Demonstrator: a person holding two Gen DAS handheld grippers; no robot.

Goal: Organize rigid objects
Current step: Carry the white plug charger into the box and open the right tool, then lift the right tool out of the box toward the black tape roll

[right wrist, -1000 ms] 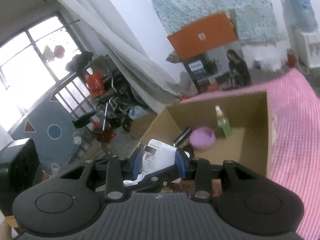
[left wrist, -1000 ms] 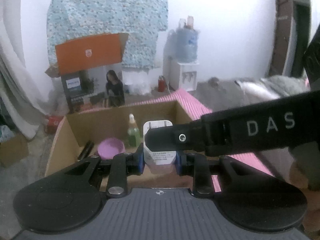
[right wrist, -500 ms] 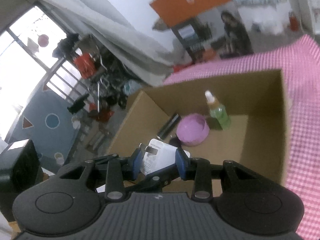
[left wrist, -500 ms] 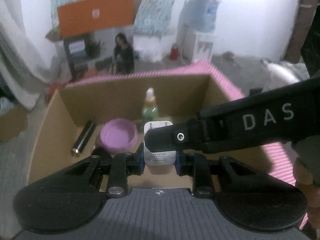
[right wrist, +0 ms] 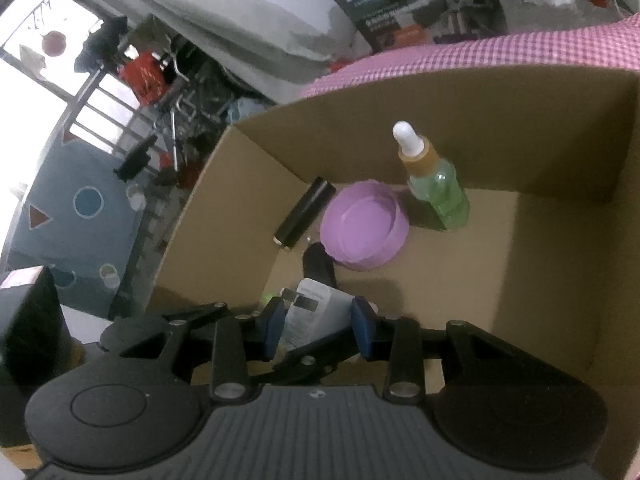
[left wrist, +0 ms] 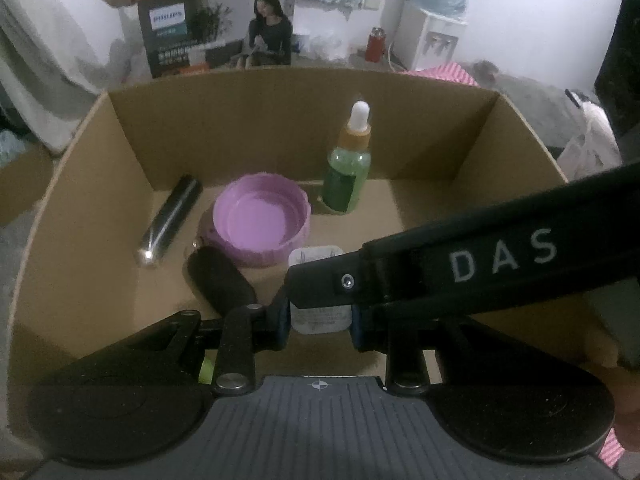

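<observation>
Both grippers are shut on one white charger plug [left wrist: 318, 314], held low inside an open cardboard box [left wrist: 120, 120]. My left gripper [left wrist: 318, 322] grips its sides; the right gripper's finger crosses over it from the right. In the right wrist view my right gripper [right wrist: 318, 326] clamps the same plug [right wrist: 308, 312]. On the box floor lie a purple lid [left wrist: 262, 224], an upright green dropper bottle [left wrist: 347, 172], a dark metal cylinder [left wrist: 170, 220] and a black object [left wrist: 222, 280].
The box [right wrist: 560, 92] rests on a pink checked cloth [right wrist: 520, 46]. Behind it stand a Philips carton [left wrist: 216, 40], a water dispenser [left wrist: 434, 36] and a red flask [left wrist: 374, 44]. A window and clutter are at the left in the right wrist view.
Both grippers have moved forward and down with the plug, from above the box's near rim to low inside it. The items in the box have not moved.
</observation>
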